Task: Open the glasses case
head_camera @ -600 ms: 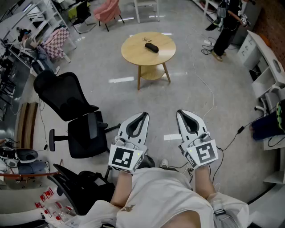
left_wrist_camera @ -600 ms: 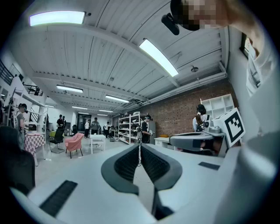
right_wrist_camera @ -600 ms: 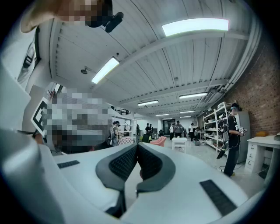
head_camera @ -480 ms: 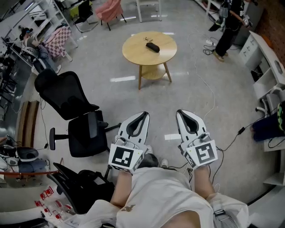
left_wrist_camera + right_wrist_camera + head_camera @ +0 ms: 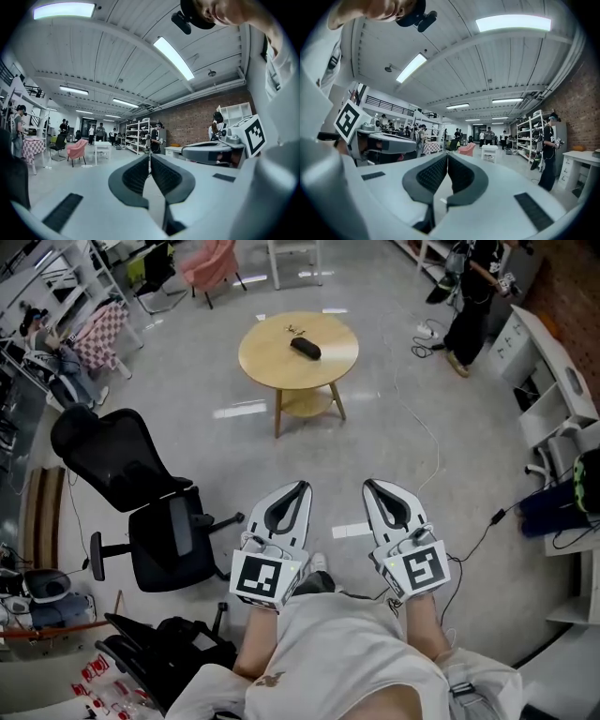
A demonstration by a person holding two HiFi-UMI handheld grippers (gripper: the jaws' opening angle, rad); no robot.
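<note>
Glasses case point(image 5: 305, 348) lies shut on the round bench point(image 5: 258, 367) far ahead, contents hidden. My left claw point(image 5: 302, 486) and right claw point(image 5: 367, 484) are both pressed together, empty, well apart from it. Arriving like that, I reckon I could shove the case off the bench edge

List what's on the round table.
A dark glasses case and a small thin object beside it, too small to identify. The tabletop covers most of its lower shelf.
</note>
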